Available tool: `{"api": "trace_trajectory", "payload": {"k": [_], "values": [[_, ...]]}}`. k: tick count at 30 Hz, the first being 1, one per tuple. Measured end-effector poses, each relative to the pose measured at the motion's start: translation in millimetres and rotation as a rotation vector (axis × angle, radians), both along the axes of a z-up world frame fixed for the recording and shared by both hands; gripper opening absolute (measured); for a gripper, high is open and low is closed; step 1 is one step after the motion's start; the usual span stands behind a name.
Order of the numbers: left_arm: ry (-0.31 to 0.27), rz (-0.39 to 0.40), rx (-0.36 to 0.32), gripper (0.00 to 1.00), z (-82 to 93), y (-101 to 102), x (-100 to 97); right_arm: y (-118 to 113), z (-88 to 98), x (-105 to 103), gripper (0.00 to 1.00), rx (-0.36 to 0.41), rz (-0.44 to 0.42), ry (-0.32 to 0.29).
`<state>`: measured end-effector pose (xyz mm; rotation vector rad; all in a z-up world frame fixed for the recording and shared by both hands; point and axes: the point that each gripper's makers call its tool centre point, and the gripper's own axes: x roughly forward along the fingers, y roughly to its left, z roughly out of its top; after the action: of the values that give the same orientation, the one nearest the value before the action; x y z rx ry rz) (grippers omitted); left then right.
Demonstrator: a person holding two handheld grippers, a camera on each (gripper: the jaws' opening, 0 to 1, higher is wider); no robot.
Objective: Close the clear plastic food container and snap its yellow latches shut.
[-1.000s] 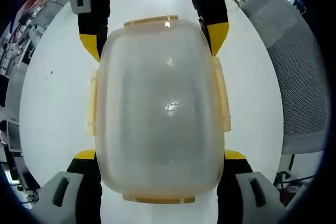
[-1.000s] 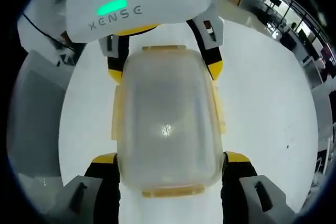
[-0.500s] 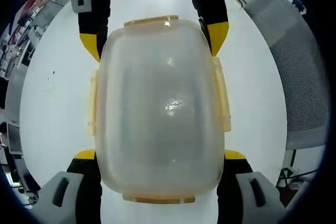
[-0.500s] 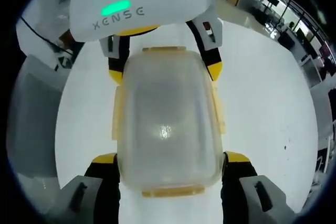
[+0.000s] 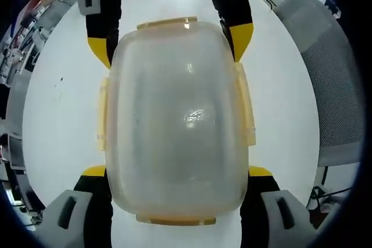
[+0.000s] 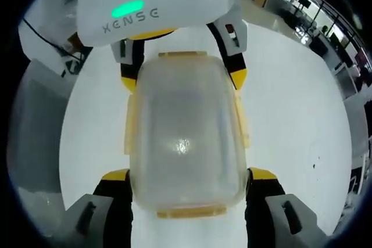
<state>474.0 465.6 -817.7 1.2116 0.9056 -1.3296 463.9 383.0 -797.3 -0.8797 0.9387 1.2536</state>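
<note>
As seen in both views, the container sits lid-on at the centre of the white worktop, held from opposite ends. The left gripper has its jaws spread wide around the near end, tips against the corners at 7 and 5 o'clock in the left gripper view. The right gripper grips the other end likewise, its jaws wide at the container's flanks in the right gripper view. In each view the other gripper's tips show at 11 and 1 o'clock.

Latches: four yellow flaps are visible, one per side. Those at 3 and 9 o'clock lie along the walls; whether any is snapped home cannot be told.

Judgement: lid placed, latching not confirmed.

Risks: pressing one latch with the lid unseated would skew the lid. Uneven squeeze from the two grippers may flex the thin walls. Releasing one end could let the container slide on the smooth worktop. A grey chair stands at 3 o'clock, apart.
</note>
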Motion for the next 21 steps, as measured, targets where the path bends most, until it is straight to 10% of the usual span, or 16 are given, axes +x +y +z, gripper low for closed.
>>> {"api": "trace_trajectory", "payload": {"k": [10, 21], "values": [[-0.038, -0.028, 0.027, 0.92, 0.4, -0.4, 4.3, -0.1, 0.7, -0.8, 0.91, -0.015, 0.051, -0.037], [-0.006, 0.005, -0.039, 0.97, 12.4, -3.5, 0.4, 14.1, 15.0, 3.1, 0.91, 0.148, -0.014, -0.057]]}}
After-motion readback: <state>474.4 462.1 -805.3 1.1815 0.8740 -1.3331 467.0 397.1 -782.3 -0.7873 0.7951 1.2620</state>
